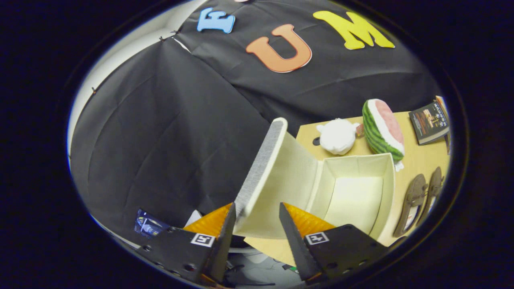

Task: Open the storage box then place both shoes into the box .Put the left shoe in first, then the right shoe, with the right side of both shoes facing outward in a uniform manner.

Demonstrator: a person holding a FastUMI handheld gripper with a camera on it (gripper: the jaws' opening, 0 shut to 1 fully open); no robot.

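The lid hides the storage box's near wall; the book at the table's far corner is cut off.

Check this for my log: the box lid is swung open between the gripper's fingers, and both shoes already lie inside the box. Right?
Not quite. In the gripper view the lid is open between the gripper fingers, but the box is empty; both shoes lie on the table beside it.

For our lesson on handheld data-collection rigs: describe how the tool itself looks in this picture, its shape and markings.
The tool has two dark, flat wedge-shaped fingers tapering to points. Each sits on a dark plate studded with small screws and bears a square black-and-white tag. Ribbed, textured faces line the outer side of each finger.
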